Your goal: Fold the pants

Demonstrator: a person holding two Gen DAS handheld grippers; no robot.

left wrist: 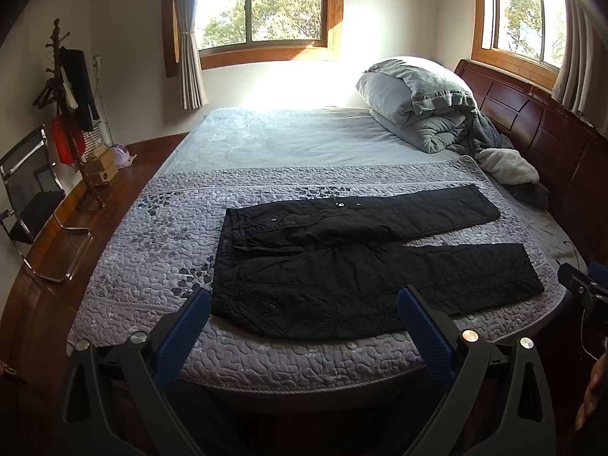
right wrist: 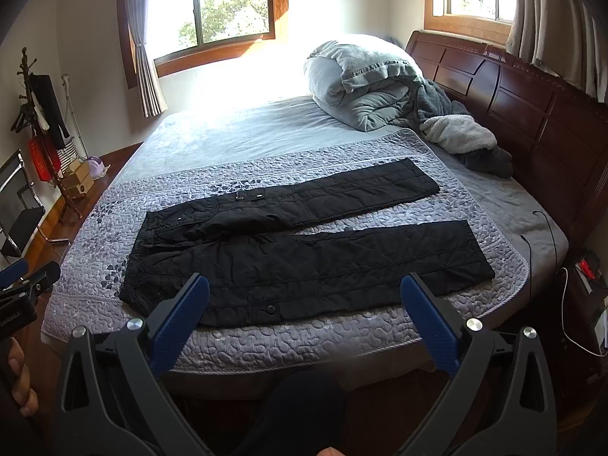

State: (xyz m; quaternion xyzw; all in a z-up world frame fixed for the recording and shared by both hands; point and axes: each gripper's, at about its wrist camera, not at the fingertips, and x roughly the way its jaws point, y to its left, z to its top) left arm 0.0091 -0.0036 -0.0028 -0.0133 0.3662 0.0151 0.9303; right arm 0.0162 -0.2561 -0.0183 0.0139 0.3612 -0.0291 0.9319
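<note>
pants [left wrist: 353, 266] lie flat on quilt [left wrist: 152, 250], ahead of both tongs | left gripper [left wrist: 304, 304] fingers apart, holding nothing | right gripper [right wrist: 306, 290] fingers apart, holding nothing

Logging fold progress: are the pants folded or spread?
Spread: the black pants lie flat on the quilt, both legs apart, unfolded.

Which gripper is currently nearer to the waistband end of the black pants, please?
Left. The left gripper hovers open just short of the near edge of the black pants, roughly opposite the waistband. The right gripper, also open, sits further along toward the legs.
</note>
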